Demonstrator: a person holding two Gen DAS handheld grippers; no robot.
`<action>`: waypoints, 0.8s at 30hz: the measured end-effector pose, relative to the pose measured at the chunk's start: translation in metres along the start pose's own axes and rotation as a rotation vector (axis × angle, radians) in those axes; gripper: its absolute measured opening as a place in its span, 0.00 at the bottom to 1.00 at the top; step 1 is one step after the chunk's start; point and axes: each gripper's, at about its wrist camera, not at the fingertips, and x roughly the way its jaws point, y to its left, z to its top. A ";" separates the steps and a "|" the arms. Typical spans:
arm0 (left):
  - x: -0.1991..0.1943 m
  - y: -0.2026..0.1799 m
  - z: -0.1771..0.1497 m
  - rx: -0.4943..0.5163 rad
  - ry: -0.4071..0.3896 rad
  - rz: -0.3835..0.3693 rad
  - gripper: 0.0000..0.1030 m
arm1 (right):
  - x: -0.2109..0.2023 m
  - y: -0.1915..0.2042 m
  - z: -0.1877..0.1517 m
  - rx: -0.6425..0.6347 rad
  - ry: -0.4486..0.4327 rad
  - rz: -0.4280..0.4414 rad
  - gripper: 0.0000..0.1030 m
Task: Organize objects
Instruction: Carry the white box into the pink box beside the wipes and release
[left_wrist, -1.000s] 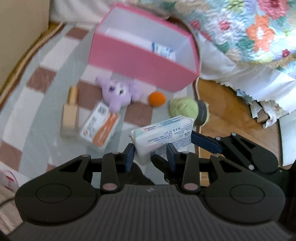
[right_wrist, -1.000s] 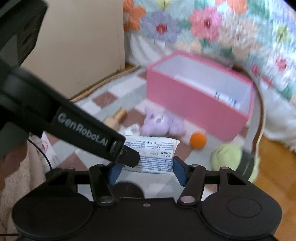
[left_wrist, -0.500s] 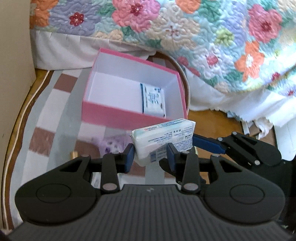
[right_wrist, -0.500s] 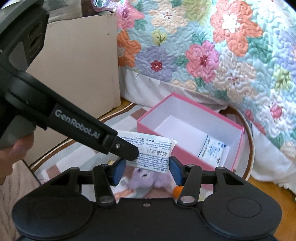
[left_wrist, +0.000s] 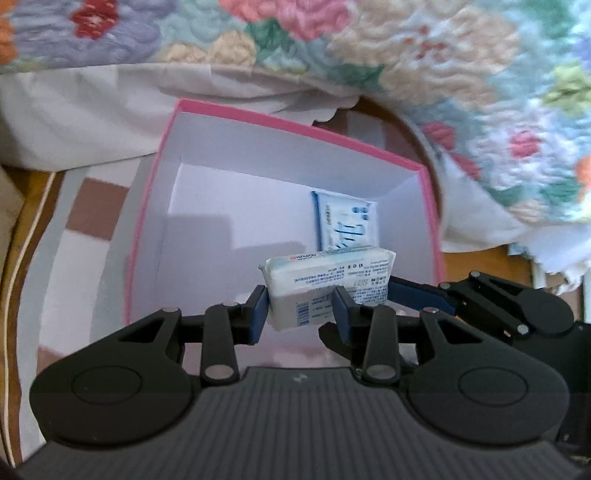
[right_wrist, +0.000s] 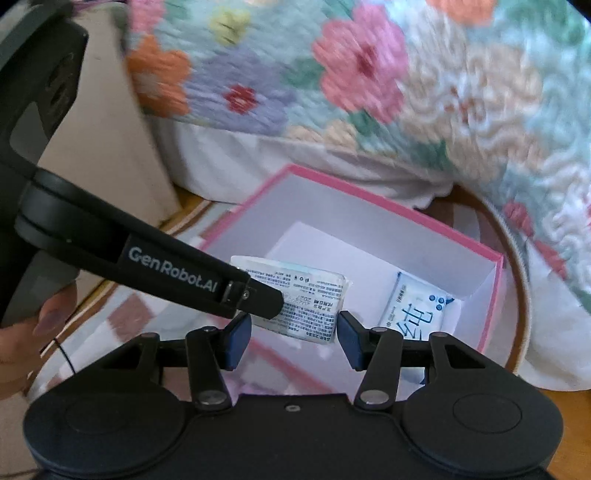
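My left gripper (left_wrist: 300, 311) is shut on a white tissue pack (left_wrist: 328, 280) and holds it above the open pink box (left_wrist: 147, 206). The pack (right_wrist: 295, 299) also shows in the right wrist view, with the left gripper's arm across it. My right gripper (right_wrist: 293, 341) grips the same pack from its other end, its pads at the pack's short sides. A second, blue-printed tissue pack (left_wrist: 347, 221) lies flat on the box floor at the right; it also shows in the right wrist view (right_wrist: 417, 314).
A flowered quilt (left_wrist: 406, 55) and white bed skirt (left_wrist: 74, 110) hang close behind the box. The box (right_wrist: 487, 295) stands on a checked rug (left_wrist: 92, 206) over a wooden floor (left_wrist: 22, 221). A beige cabinet side (right_wrist: 110, 147) stands at the left.
Both grippers have carried the tissue pack forward and over the pink box. The box now fills the view, and the toys on the rug have dropped out of sight.
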 end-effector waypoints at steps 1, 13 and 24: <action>0.011 0.002 0.005 -0.006 0.005 0.008 0.36 | 0.014 -0.008 0.002 0.023 0.015 0.004 0.55; 0.093 0.013 0.034 -0.023 0.070 0.058 0.35 | 0.111 -0.069 0.004 0.288 0.124 0.053 0.55; 0.079 0.000 0.024 0.063 0.001 0.152 0.51 | 0.110 -0.070 -0.004 0.260 0.122 -0.048 0.62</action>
